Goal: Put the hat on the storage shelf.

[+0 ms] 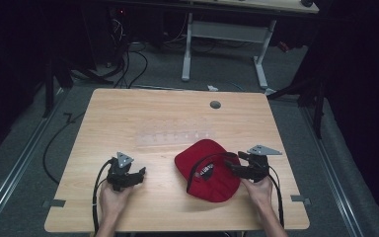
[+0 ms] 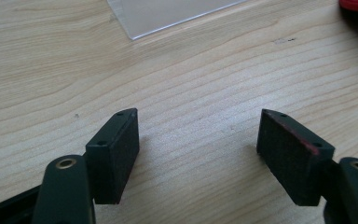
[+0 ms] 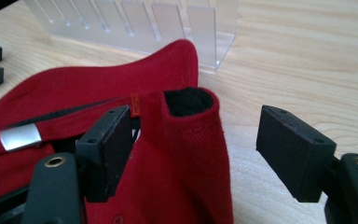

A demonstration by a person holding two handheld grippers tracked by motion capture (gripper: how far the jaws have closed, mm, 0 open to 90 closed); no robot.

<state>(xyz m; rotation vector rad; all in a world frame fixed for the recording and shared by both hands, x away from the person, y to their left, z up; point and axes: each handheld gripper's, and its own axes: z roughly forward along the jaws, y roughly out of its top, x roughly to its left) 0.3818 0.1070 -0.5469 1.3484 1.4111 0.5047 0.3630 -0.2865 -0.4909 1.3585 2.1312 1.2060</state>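
Note:
A red cap (image 1: 212,180) lies on the wooden table (image 1: 153,113) right of centre, with a black band and a white label on it. My right gripper (image 1: 230,166) stands open at the cap's right side. In the right gripper view a raised red fold (image 3: 191,140) with a black-lined end sits between the jaws of that gripper (image 3: 196,135), close to the left pad (image 3: 114,149) and apart from the right one. A silver buckle (image 3: 21,137) shows on the cap's strap. My left gripper (image 1: 139,174) is open over bare wood left of the cap, with nothing in the left gripper (image 2: 198,135).
A clear acrylic rack (image 1: 172,138) with several slots lies just beyond the cap, and its corner (image 2: 168,14) reaches the left gripper view. A grey grommet (image 1: 215,104) sits near the table's far edge. Cables and a desk frame (image 1: 227,39) are on the floor behind.

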